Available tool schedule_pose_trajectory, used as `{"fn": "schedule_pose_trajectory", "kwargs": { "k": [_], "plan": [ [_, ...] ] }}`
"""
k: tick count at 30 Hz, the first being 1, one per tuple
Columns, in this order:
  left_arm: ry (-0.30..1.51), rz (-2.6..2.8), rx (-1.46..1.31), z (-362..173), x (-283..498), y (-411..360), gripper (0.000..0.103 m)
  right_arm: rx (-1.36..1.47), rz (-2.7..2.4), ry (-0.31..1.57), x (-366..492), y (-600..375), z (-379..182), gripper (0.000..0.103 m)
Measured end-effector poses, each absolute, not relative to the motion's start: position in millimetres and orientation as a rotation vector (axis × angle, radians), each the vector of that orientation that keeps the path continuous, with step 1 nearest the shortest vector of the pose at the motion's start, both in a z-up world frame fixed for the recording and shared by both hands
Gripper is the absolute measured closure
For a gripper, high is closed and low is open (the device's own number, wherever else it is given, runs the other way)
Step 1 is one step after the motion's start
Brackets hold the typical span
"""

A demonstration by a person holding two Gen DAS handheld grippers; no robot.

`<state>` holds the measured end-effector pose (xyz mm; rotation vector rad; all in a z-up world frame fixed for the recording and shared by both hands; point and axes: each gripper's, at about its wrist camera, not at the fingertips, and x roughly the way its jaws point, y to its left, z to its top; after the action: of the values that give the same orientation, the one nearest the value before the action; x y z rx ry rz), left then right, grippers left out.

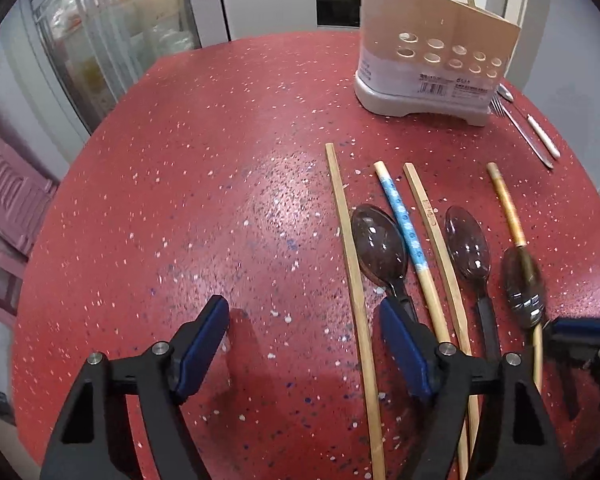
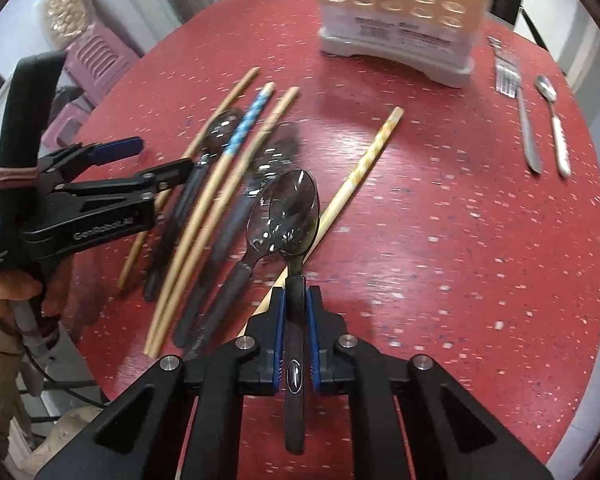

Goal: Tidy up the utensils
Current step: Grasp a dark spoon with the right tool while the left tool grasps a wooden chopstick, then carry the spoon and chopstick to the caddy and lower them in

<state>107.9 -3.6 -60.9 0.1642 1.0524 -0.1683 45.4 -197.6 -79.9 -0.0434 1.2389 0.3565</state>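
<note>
Several chopsticks and dark plastic spoons lie side by side on the red speckled table (image 1: 180, 200). My right gripper (image 2: 296, 300) is shut on the handle of a dark translucent spoon (image 2: 294, 208), held just above the table; it shows blurred in the left wrist view (image 1: 524, 288). My left gripper (image 1: 304, 320) is open and empty, its right finger over the handle of another dark spoon (image 1: 380, 244); it also shows in the right wrist view (image 2: 140, 156). A blue-patterned chopstick (image 1: 404, 220) and plain wooden chopsticks (image 1: 348, 240) lie beside it. A beige utensil holder (image 1: 432, 64) stands at the back.
A metal fork (image 2: 520, 112) and a white-handled spoon (image 2: 556, 124) lie right of the holder. A pink stool (image 1: 8, 200) stands beyond the table's left edge. Kitchen cabinets and an oven are behind.
</note>
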Motion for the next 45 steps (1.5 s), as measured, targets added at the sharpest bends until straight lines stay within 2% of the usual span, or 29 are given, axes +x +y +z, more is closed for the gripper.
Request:
{"fn": "schedule_pose_trajectory", "kwargs": {
  "k": [4,14,15,17,18,22,30,45],
  "plan": [
    [1.056,-0.173,0.196,-59.6,112.3,-10.2,0.005,-0.015,0.302,1.236,49.0,-221.4,-78.8,0.092],
    [1.133,-0.259,0.160,-55.0,129.7,-14.7,0.023,-0.023,0.283,1.267,58.8,-230.3,-84.2,0.090],
    [1.136,-0.271,0.162,-55.3,129.6,-16.0,0.028,-0.037,0.287,1.270,59.4,-228.5,-84.4,0.090],
    [1.134,-0.303,0.175,-53.2,129.0,-21.2,0.051,-0.051,0.289,1.272,62.7,-225.7,-85.8,0.090],
    [1.134,-0.311,0.181,-52.5,128.3,-22.7,0.071,-0.054,0.290,1.273,61.9,-226.0,-85.5,0.090],
    [1.116,-0.315,0.158,-50.8,122.7,-24.3,0.072,-0.033,0.310,1.266,63.0,-223.8,-86.1,0.100],
    [1.015,-0.297,0.000,-36.5,103.9,-8.4,0.072,0.086,0.400,1.164,55.6,-242.7,-64.5,0.100],
    [0.766,-0.295,-0.199,49.2,101.1,7.0,0.072,0.221,0.438,0.911,62.3,-269.7,6.6,0.100]
  ]
}}
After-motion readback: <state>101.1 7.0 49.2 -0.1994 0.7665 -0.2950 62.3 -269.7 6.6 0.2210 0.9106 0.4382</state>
